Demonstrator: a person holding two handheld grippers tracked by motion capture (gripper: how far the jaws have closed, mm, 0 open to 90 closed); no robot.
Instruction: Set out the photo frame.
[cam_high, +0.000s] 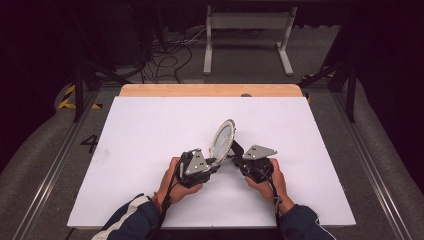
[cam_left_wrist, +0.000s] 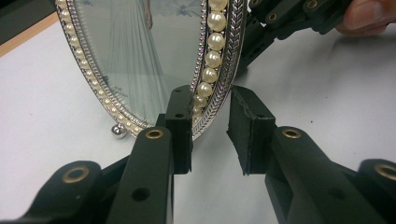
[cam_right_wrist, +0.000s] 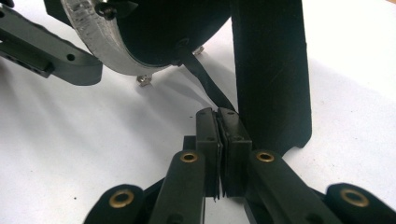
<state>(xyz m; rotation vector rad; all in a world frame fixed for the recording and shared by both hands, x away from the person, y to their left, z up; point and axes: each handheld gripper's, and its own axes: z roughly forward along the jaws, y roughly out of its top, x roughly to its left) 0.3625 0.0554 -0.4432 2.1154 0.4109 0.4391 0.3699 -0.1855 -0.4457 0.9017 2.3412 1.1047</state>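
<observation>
Jaws of my right gripper (cam_right_wrist: 219, 116) clench the thin black strap (cam_right_wrist: 205, 84) behind the oval pearl-rimmed silver picture frame (cam_high: 223, 138), mid-picture on the white tabletop (cam_high: 150, 140); my left gripper (cam_left_wrist: 212, 126) straddles its rim, unclenched. Steady the rim before pulling the strap.

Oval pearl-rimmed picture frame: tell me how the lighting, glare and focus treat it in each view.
High view: the oval pearl-rimmed silver picture frame is small and soft, the white table brightly lit, the surroundings dark. Left gripper view: its glass shows a pale washed-out sheen, the pearls sharp with small highlights. Right gripper view: its black back is in shadow and nearly featureless, with soft shadows on the table.
</observation>
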